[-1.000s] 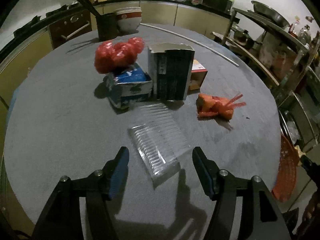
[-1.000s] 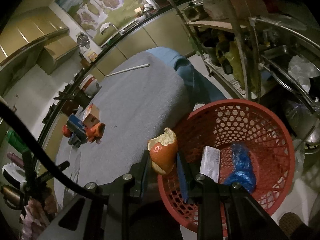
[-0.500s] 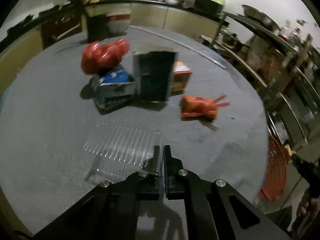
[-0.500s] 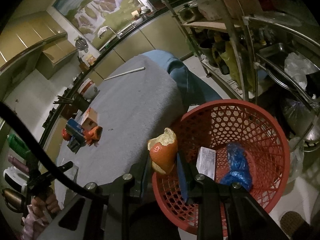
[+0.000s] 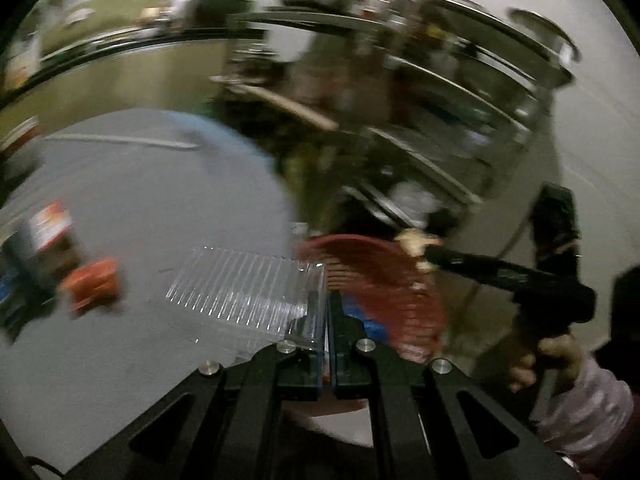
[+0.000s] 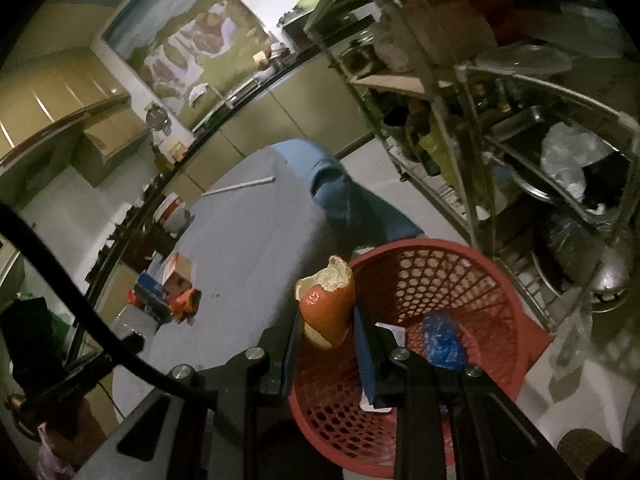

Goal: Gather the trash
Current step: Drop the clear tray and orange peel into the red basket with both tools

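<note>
1. Clear ribbed plastic, a flattened see-through tray (image 5: 248,292), is pinched at its near right corner by the left gripper (image 5: 326,320), whose jaws are pressed together on the thin sheet. It juts out to the left, above the grey table (image 5: 160,200); the left wrist view is badly smeared.
2. Orange peel (image 6: 328,308), orange outside with a pale torn top edge, sits upright between the blue-padded fingers (image 6: 366,344) of the right gripper (image 6: 326,344). The jaws stand narrow on it, gripping it at the near left rim of the basket.
3. Red plastic mesh forms the basket (image 6: 460,280), standing off the table's right edge, below the table top. Inside lie a crumpled blue wrapper (image 6: 442,340) and a white paper slip (image 6: 394,332), partly hidden behind the right finger.
4. From the left wrist view the basket (image 5: 384,276) shows just beyond and right of the tray, with the right gripper (image 5: 424,248) reaching over its far rim, held by a hand (image 5: 552,356) in a pale sleeve (image 5: 588,412).
5. Farther left on the table remain a small orange bundle (image 6: 186,300), a cardboard box (image 6: 176,268), a blue carton (image 6: 150,282) and a dark carton (image 6: 154,300), clustered close together; which ones touch cannot be told.
6. Beyond them, at the table's far side, are a white rod (image 6: 240,186) and a bowl (image 6: 174,212).
7. Metal shelving (image 6: 500,128), crowded with pans and bags, rises just right of the basket, and a blue cloth (image 6: 340,192) hangs over the table's far right edge.
</note>
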Available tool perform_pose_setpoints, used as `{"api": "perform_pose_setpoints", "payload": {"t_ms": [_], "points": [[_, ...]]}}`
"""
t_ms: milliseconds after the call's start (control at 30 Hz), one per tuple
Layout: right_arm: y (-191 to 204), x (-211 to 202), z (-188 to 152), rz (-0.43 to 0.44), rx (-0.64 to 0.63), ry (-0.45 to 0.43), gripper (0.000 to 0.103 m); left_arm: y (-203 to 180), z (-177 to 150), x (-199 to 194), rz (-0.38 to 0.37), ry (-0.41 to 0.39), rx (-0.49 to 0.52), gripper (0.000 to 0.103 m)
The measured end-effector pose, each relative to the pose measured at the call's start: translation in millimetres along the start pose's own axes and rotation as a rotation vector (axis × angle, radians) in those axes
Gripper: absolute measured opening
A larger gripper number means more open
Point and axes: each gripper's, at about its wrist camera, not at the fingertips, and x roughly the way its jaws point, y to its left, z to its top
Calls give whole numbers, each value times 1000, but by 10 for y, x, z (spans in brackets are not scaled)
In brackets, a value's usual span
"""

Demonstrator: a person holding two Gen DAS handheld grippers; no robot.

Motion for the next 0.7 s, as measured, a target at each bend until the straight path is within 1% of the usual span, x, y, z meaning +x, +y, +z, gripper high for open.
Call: {"api": "perform_pose_setpoints", "payload": {"t_ms": [67, 100, 133, 167, 200, 233, 300, 400, 467, 500, 600, 700], "points": [[-92, -49, 3, 5, 26, 13, 30, -224, 67, 171, -59, 23, 41, 3], [-142, -60, 11, 3, 44, 24, 31, -324, 94, 294, -95, 50, 66, 21], [-193, -70, 12, -4, 62, 34, 36, -387, 108, 392, -101, 84, 78, 54], [-242, -76, 10, -9, 80, 42, 42, -396, 101, 460, -86, 101, 77, 68], [-314, -93, 10, -8, 112, 45, 65, -394, 82, 504, -69, 101, 71, 74], [-362, -126, 5, -6, 132, 29, 71, -384, 67, 527, -63, 104, 69, 74], [-433, -194, 11, 2, 149, -1, 71, -305, 18, 519, -48, 119, 61, 74], [-439, -241, 20, -3, 129, -25, 71, -112, -101, 319, 4, 97, 42, 74], [-376, -202, 24, 12, 109, -20, 71, 41, -235, 160, 54, 90, 28, 74], [-325, -173, 9, 20, 98, -16, 71, 139, -318, 59, 92, 91, 17, 74], [-152, -14, -19, 50, 64, 15, 70, 387, -539, -195, 182, 75, -25, 74], [124, 192, -72, 86, 15, 63, 70, 740, -773, -526, 259, 42, -128, 74]]}}
